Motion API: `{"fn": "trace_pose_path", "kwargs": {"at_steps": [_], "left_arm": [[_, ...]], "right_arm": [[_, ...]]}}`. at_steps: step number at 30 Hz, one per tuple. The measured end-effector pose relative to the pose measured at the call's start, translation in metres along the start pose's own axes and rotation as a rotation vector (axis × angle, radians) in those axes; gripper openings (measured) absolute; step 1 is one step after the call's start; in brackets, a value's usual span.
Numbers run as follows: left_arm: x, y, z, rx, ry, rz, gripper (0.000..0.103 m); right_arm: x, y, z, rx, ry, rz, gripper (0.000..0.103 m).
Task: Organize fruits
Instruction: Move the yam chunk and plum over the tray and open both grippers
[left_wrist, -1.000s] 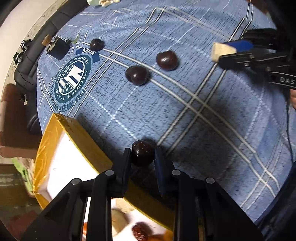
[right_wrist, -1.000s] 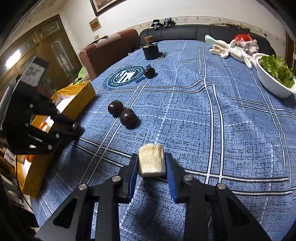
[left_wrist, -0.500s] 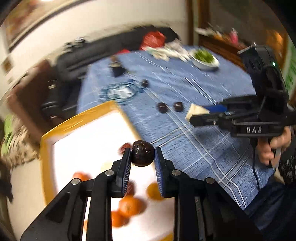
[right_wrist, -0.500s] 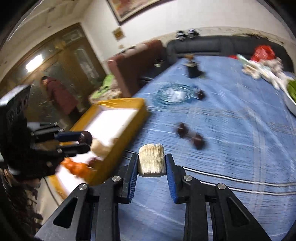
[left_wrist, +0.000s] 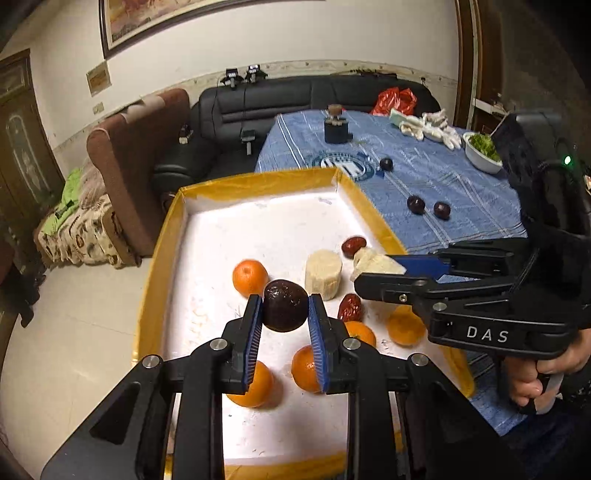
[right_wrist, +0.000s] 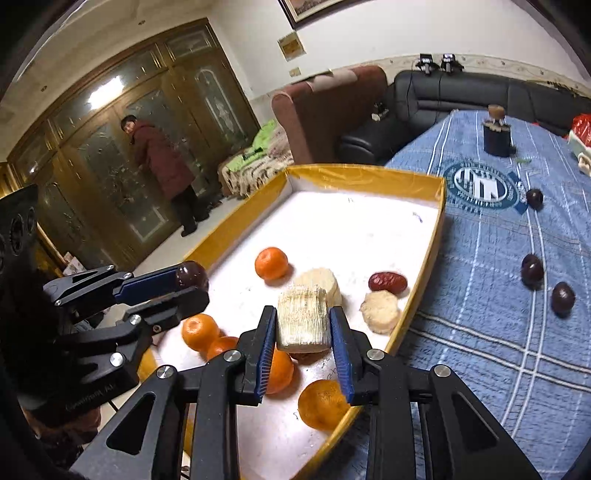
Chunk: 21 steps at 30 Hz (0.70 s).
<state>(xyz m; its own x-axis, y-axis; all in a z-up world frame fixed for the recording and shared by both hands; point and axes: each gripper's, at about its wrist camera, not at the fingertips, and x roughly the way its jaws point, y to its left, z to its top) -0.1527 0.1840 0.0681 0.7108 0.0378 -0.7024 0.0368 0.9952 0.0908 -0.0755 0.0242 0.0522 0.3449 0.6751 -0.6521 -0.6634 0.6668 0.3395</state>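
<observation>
My left gripper (left_wrist: 285, 314) is shut on a dark plum (left_wrist: 285, 305) and hangs over the yellow-rimmed white box (left_wrist: 258, 229). My right gripper (right_wrist: 303, 326) is shut on a pale fibrous sugarcane chunk (right_wrist: 302, 319), also above the box (right_wrist: 369, 177). Inside lie several oranges (left_wrist: 250, 277), two red dates (left_wrist: 353, 246) and pale chunks (left_wrist: 323, 273). The right gripper (left_wrist: 376, 269) shows at the right of the left wrist view; the left gripper (right_wrist: 190, 284) shows at the left of the right wrist view. Three dark plums (right_wrist: 532, 271) rest on the blue tablecloth (right_wrist: 498, 332).
A dark jar (left_wrist: 336, 127), a white bowl of greens (left_wrist: 482, 151) and a red bag (left_wrist: 393, 99) stand at the table's far end. A black sofa (left_wrist: 280, 107) and brown armchair (left_wrist: 122, 158) are behind. A person in a red coat (right_wrist: 159, 166) stands by the wooden doors.
Both grippers have swung from above the tablecloth to above the box, each still holding its item. The left one rolled upright, so the room now shows level.
</observation>
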Motion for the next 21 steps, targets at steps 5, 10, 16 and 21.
{"fn": "trace_pose_path", "kwargs": {"at_steps": [5,10,16,21], "left_arm": [[0.016,0.004,-0.005,-0.026,0.042,0.036,0.023],[0.018,0.005,-0.004,-0.049,0.053,0.096,0.053],[-0.009,-0.007,0.004,-0.042,-0.043,0.127,0.082],[-0.022,-0.038,0.015,0.024,-0.092,0.093,0.085]], "right_arm": [[0.009,0.000,-0.002,0.002,0.018,-0.034,0.032],[0.002,0.006,-0.001,-0.011,-0.012,-0.041,0.039],[-0.031,-0.007,0.001,0.009,-0.121,-0.021,0.045],[-0.063,-0.048,-0.004,0.088,-0.181,-0.058,0.050]]}}
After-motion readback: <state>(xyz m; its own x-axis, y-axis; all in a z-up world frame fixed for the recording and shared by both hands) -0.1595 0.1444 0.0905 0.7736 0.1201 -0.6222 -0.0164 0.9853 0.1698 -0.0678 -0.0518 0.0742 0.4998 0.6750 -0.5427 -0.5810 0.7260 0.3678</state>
